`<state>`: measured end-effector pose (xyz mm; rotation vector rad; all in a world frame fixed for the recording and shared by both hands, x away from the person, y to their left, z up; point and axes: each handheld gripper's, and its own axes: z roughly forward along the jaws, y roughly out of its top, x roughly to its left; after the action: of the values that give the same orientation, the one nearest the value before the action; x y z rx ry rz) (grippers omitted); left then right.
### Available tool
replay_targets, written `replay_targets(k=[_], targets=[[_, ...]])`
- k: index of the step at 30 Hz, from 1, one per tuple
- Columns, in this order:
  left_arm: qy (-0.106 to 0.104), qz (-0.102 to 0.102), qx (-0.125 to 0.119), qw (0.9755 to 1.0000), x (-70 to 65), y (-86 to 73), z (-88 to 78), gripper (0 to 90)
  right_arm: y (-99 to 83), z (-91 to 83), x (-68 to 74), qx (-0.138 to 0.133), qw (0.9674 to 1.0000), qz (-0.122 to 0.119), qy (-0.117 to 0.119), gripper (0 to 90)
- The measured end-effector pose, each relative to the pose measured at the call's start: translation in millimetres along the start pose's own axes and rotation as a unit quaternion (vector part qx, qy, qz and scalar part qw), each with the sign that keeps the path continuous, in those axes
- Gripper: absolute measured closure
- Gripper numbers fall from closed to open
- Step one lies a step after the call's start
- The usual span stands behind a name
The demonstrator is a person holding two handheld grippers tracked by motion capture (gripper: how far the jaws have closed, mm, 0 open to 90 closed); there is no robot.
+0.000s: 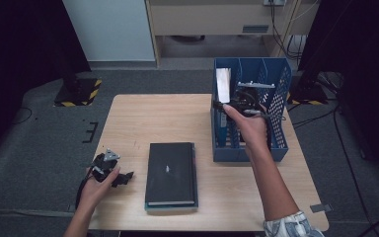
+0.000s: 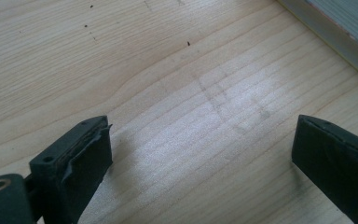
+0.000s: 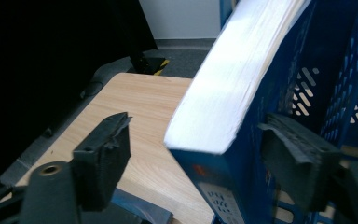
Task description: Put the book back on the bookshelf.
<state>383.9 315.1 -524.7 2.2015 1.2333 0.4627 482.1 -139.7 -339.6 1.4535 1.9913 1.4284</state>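
Right claw (image 3: 196, 158) spread apart around the thick blue-covered book (image 3: 223, 98) leaning in the blue perforated plastic file rack (image 1: 276, 94) at the surface's far right corner, pads off it, risking a topple outward if unsupported; left claw (image 2: 200, 158) apart, idle near the front left corner.

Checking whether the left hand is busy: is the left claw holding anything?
No. In the left gripper view the left claw stands open over bare wooden table, with nothing between its jaws.
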Motion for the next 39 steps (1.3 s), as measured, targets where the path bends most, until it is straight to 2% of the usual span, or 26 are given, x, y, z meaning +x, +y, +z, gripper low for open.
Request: replay_targets(k=[6, 9, 12, 13, 18, 23, 29, 32, 39], targets=[[0.003, 0.002, 0.003, 1.0000, 0.1, -0.6, 1.3, 4.3, -14.2, -9.5, 1.8, -0.006, 0.9996, -0.028, -0.003, 11.3], [0.007, 0.004, 0.001, 1.0000, 0.2, -0.3, 1.0, 4.4, -24.8, -14.7, -0.8, -0.008, 0.9995, -0.031, -0.002, 9.4], [0.010, 0.004, -0.004, 0.9999, 0.3, -0.1, 0.8, 4.3, -40.9, -22.2, -4.9, -0.010, 0.9985, -0.053, -0.006, 8.7], [0.010, 0.005, -0.003, 0.9999, 0.4, -0.3, 1.0, 4.3, -40.9, -22.2, -4.9, -0.010, 0.9985, -0.053, -0.006, 8.7], [0.015, 0.008, -0.010, 0.9998, 1.0, -1.9, 1.6, 3.9, -64.7, -27.4, -9.9, 0.001, 0.9981, -0.061, 0.008, 10.3], [0.021, 0.016, -0.016, 0.9995, -0.3, -2.6, 0.8, 4.2, -86.0, -24.5, -13.2, 0.018, 0.9981, -0.057, 0.014, 14.2], [0.020, 0.021, -0.026, 0.9992, -5.5, -2.7, -1.8, 4.0, -110.2, -20.1, -9.1, 0.031, 0.9974, -0.061, 0.021, 16.0], [0.011, 0.017, -0.036, 0.9991, -9.7, -0.9, -4.0, 4.0, -121.5, -17.7, -6.8, 0.041, 0.9968, -0.063, 0.025, 16.0], [0.000, 0.032, -0.061, 0.9976, -25.1, 6.9, -11.5, 4.2, -140.3, -13.9, 11.7, 0.045, 0.9955, -0.074, 0.038, 17.8]])
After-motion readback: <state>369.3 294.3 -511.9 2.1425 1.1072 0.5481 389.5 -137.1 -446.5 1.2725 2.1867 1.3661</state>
